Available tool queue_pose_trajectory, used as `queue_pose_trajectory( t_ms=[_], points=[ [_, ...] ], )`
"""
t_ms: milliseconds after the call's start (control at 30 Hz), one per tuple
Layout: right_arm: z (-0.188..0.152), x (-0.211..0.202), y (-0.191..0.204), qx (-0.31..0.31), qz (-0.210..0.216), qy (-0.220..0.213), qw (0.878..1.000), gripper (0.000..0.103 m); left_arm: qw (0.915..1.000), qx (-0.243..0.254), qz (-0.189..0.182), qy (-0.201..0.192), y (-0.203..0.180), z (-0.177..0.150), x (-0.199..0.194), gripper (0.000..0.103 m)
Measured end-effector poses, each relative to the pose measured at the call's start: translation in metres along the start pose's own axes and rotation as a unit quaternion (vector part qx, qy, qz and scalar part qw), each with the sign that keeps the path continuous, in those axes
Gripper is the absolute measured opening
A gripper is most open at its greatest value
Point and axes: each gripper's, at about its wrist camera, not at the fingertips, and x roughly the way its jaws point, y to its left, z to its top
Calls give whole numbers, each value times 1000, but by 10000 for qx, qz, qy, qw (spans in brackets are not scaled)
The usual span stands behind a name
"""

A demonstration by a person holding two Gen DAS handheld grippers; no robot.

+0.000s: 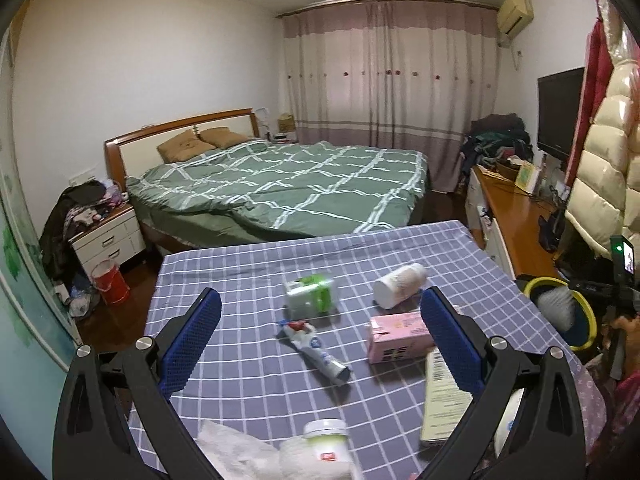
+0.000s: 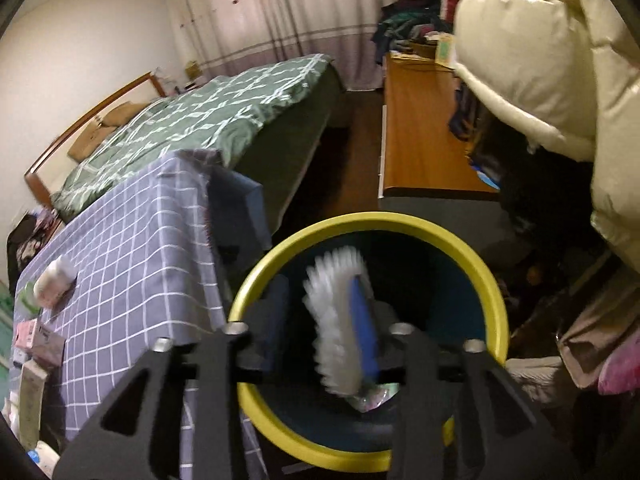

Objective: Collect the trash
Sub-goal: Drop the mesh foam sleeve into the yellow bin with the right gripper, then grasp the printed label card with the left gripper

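My left gripper (image 1: 320,336) is open and empty above a table with a blue checked cloth (image 1: 248,264). Between its fingers lie a squeezed tube (image 1: 316,350), a green tissue pack (image 1: 310,294), a pink carton (image 1: 398,338) and a tipped white bottle (image 1: 400,282). A white jar (image 1: 326,438) and crumpled tissue (image 1: 236,454) lie nearest. My right gripper (image 2: 326,320) hangs over a yellow-rimmed bin (image 2: 472,252) with a white crumpled item (image 2: 334,320) blurred against its right finger; the jaws look parted. The bin also shows in the left wrist view (image 1: 586,312).
A flat beige box (image 1: 442,396) lies by the left gripper's right finger. A green bed (image 1: 288,188) stands behind the table. A wooden desk (image 2: 420,136) and a hanging cream puffer coat (image 2: 540,60) are right of the bin. A red bucket (image 1: 110,282) sits on the floor.
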Motion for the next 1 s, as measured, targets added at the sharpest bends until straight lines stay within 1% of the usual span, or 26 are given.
queue_pose_trajectory(
  t_ms=[33, 133, 233, 300, 367, 467, 567, 600, 633, 767, 800, 867, 1000],
  points=[
    [0, 0, -1, 20, -14, -21, 10000, 47, 10000, 30, -46, 16, -4, 0, 0, 98],
    [1, -3, -5, 115, -36, -97, 9999, 47, 9997, 127, -186, 81, -16, -2, 1, 98],
    [3, -10, 2, 215, 14, -205, 9996, 47, 9989, 226, -359, 174, -28, -4, 5, 98],
    [5, -20, 13, 269, 8, -409, 9988, 48, 9981, 289, -483, 248, -40, -6, 9, 98],
    [6, -28, 24, 312, 8, -610, 9976, 54, 9967, 386, -631, 341, -52, -8, 14, 98],
    [6, -35, 49, 305, 118, -851, 9958, 54, 9933, 580, -832, 561, -74, -15, 23, 98],
    [5, -36, 74, 79, 108, -1028, 9946, 55, 9879, 640, -1068, 925, -90, -25, 36, 98],
    [4, -36, 81, -51, 14, -1060, 9944, 55, 9849, 630, -1169, 1113, -95, -30, 43, 98],
    [3, -37, 85, -134, -94, -1110, 9937, 55, 9835, 616, -1209, 1198, -98, -34, 47, 98],
    [1, -37, 91, -243, -126, -1162, 9929, 57, 9751, 381, -1416, 1665, -103, -48, 71, 98],
    [0, -35, 92, -260, -107, -1137, 9931, 57, 9712, 255, -1507, 1827, -104, -51, 79, 98],
    [-1, -33, 95, -325, -84, -1081, 9936, 57, 9671, 173, -1607, 1962, -105, -56, 90, 98],
    [-4, -31, 98, -407, -38, -1059, 9935, 58, 9620, 197, -1542, 2245, -112, -66, 110, 98]
  ],
)
